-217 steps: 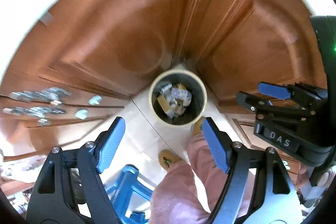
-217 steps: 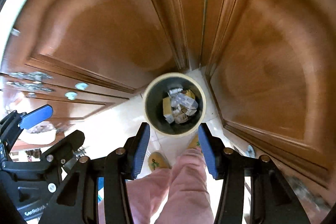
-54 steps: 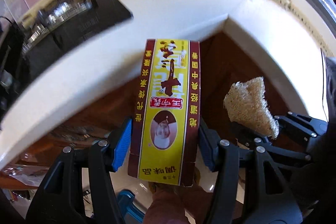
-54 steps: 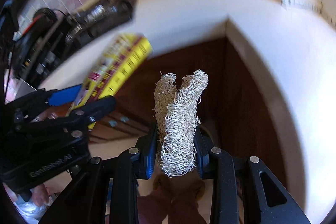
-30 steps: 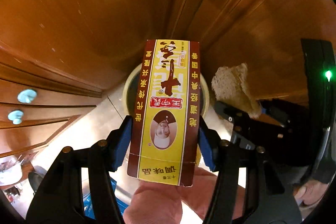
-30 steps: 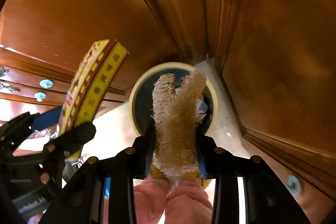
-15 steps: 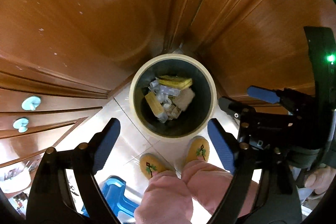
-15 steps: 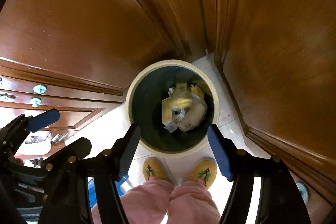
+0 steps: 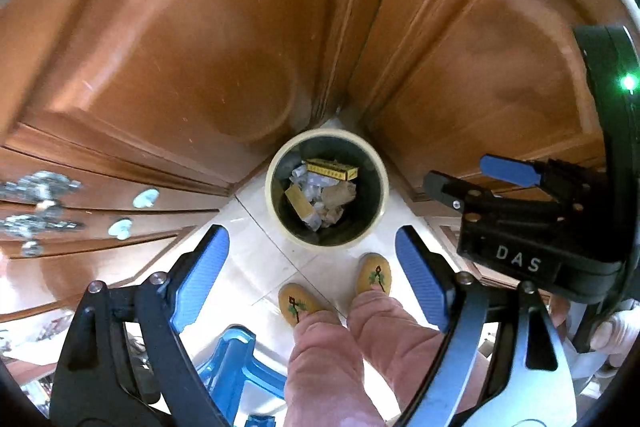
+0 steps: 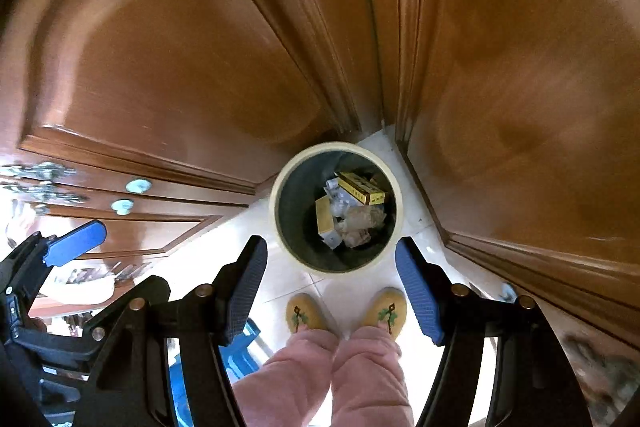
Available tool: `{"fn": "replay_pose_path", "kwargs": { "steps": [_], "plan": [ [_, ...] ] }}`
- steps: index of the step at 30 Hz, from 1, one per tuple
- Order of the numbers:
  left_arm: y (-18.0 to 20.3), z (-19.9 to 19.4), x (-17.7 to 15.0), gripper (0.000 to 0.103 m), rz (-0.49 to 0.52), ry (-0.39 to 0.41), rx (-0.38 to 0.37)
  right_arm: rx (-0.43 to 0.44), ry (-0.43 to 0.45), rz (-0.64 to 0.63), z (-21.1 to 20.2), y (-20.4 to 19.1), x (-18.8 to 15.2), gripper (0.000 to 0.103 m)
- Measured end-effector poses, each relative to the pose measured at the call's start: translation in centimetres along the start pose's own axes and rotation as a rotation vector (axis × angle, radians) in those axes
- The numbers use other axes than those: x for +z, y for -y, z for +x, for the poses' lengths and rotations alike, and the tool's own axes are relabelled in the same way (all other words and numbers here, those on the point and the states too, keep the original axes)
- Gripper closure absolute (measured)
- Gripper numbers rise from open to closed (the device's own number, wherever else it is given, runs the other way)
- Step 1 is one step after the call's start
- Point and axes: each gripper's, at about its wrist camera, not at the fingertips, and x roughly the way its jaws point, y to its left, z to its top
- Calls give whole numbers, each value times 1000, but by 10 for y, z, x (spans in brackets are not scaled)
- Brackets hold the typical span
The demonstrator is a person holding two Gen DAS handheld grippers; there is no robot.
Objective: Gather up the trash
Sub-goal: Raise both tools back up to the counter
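Pointing steeply down, the left gripper [image 9: 310, 281] and right gripper [image 10: 331, 289] are held spread and empty. The yellow-and-maroon cardboard box [image 9: 331, 169] is seen inside the round cream-rimmed dark bin [image 9: 272, 199], set in the corner of the brown wooden cabinet doors [image 9: 180, 47].

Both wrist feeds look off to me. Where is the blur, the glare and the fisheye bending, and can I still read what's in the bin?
Left wrist: cabinet doors bow strongly, sheen streaks them, far left blows out white; bin contents stay readable, yellow box sharp. Right wrist: right-hand door smeared with blur, bin rim soft, trash still legible.
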Motion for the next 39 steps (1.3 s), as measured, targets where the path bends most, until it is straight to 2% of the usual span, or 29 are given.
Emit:
{"fn": "replay_pose_path", "kwargs": {
  "steps": [5,11,18,23,28,31,35,39],
  "plan": [
    [5,-62,7,20,33,59,14,-23,29,-21,-74,-21,7,35],
    [8,-153,29,20,46,184,49,-14,101,-54,-167,-37,20,35],
    [18,-249,60,20,53,356,118,16,235,-86,-276,-50,46,35],
    [29,-307,81,19,73,470,195,55,372,-110,-350,-54,68,35],
    [32,-346,107,19,36,542,228,82,481,-136,-401,-58,89,35],
    [25,-358,130,20,0,554,239,80,544,-151,-422,-64,106,35],
    [4,-369,169,20,-58,580,214,87,593,-146,-435,-65,134,35],
    [-14,-360,214,20,-68,603,211,69,629,-142,-423,-59,172,35]
  ]
}}
